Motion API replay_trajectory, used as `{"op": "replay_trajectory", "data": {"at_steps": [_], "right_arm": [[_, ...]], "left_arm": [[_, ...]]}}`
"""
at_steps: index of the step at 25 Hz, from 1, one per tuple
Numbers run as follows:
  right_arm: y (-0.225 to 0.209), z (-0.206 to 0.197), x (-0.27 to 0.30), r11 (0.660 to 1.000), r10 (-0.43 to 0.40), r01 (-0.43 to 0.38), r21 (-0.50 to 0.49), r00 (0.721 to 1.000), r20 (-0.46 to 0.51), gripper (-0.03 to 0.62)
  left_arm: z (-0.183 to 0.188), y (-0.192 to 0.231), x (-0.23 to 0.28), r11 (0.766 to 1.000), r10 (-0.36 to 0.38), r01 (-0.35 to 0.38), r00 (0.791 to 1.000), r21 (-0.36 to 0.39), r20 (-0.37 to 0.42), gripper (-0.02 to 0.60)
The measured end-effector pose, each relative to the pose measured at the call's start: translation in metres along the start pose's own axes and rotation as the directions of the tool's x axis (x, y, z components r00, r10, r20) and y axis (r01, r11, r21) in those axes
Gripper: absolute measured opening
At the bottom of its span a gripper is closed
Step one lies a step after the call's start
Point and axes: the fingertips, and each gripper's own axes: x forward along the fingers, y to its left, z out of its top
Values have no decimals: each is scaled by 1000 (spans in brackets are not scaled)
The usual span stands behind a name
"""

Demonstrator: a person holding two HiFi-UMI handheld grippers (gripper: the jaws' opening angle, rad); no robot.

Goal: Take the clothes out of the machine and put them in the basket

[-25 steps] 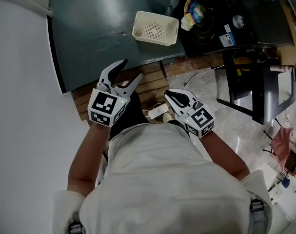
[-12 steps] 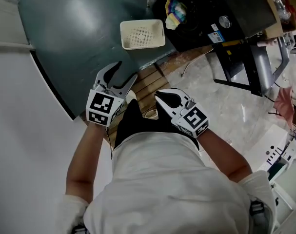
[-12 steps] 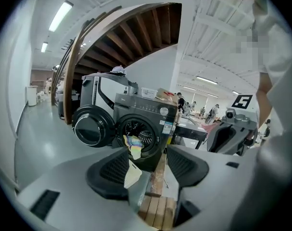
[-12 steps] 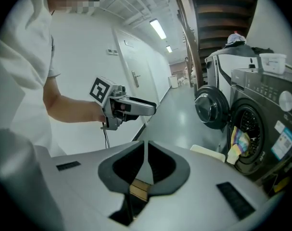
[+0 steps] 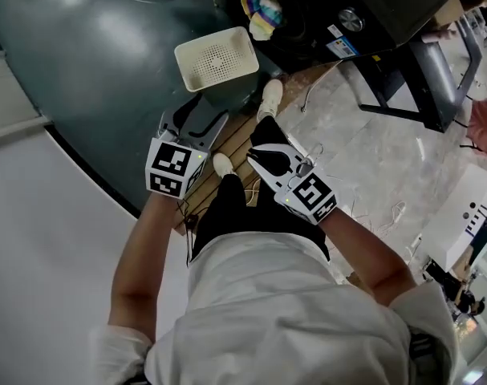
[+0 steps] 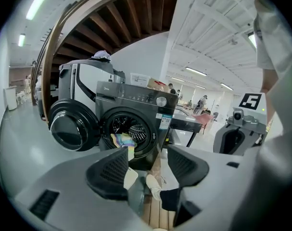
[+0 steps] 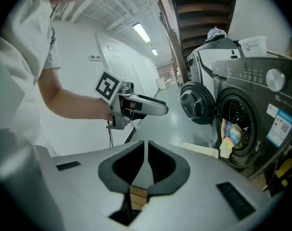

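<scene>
A dark front-loading washing machine [image 6: 136, 124] stands with its round door [image 6: 71, 129] swung open. A rainbow-striped cloth [image 6: 122, 141] hangs out of the drum, also seen in the head view as the cloth [image 5: 263, 10] and in the right gripper view as the cloth [image 7: 231, 136]. A cream plastic basket [image 5: 215, 57] sits on the floor before the machine. My left gripper [image 5: 204, 115] is open and empty, just short of the basket. My right gripper [image 5: 257, 155] is shut on nothing, beside it over the wooden slats. Left gripper [image 6: 148, 170] jaws frame the drum; right gripper [image 7: 146, 155] jaws meet.
The person's white shoes [image 5: 269, 95] stand on a strip of wooden slats [image 5: 235, 135]. A black metal stand [image 5: 420, 70] is right of the machine, with loose cables [image 5: 371, 207] on the marble floor. A white wall [image 5: 42, 239] runs along the left. A second machine [image 6: 83, 81] stands behind.
Both grippers have moved toward the basket and machine, and the view has turned. The basket now lies just beyond the left jaws. Neither gripper's jaws have visibly changed.
</scene>
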Motion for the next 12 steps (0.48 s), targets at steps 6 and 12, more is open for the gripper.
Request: {"op": "replay_trajectory", "data": {"at_steps": [6, 12], "right_arm": [[-67, -26, 10, 998, -26, 26, 55, 1000, -8, 11], [-127, -37, 22, 996, -38, 41, 85, 998, -40, 11]], "left_arm": [[2, 17, 108, 999, -47, 47, 998, 7, -29, 262], [15, 35, 202, 996, -78, 79, 996, 27, -37, 278]]}}
